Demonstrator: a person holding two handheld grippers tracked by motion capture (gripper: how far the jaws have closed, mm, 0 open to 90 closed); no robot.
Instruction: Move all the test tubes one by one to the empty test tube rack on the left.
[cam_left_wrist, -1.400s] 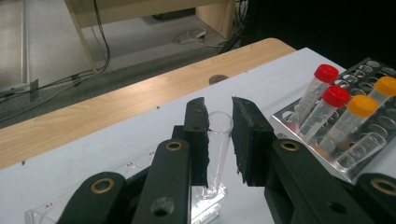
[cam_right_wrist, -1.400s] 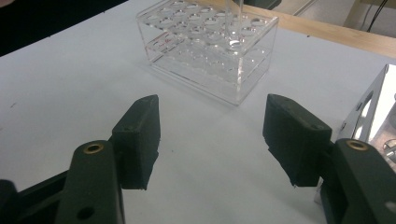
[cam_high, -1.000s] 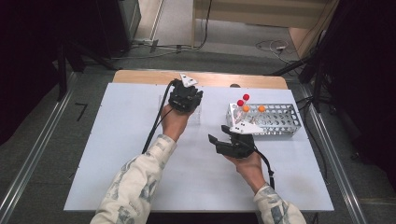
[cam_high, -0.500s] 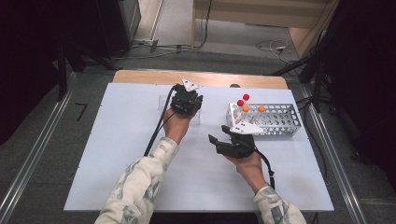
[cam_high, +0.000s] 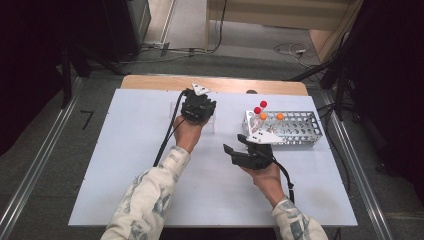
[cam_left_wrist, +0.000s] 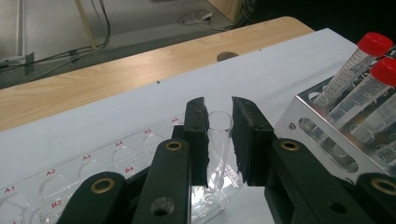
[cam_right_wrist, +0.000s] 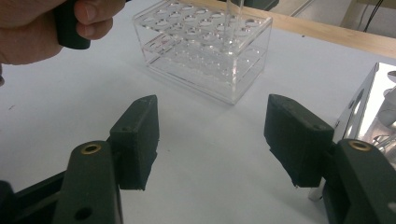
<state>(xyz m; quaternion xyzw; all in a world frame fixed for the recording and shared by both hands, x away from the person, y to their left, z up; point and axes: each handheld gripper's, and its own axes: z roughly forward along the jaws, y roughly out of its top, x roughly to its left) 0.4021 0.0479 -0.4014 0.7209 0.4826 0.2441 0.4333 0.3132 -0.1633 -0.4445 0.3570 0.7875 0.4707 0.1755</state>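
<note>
Clear tube: a glass test tube (cam_left_wrist: 219, 140) stands upright between the jaws of the left gripper (cam_left_wrist: 219, 135), its open mouth just above the pads, its foot in the clear rack.
Left gripper: clenched on the tube, over the clear rack (cam_right_wrist: 205, 51) near the counter's far edge (cam_high: 199, 107).
Clear rack: labelled holes in rows; the tube sits at the rack's end nearest the metal rack.
Right gripper: released, jaws wide apart with bare white counter (cam_right_wrist: 205, 154) between them (cam_right_wrist: 212, 140); it hovers just beside the metal rack (cam_high: 300, 131).
Metal rack: holds red-capped tubes (cam_left_wrist: 355, 60), toward the counter's right edge.
</note>
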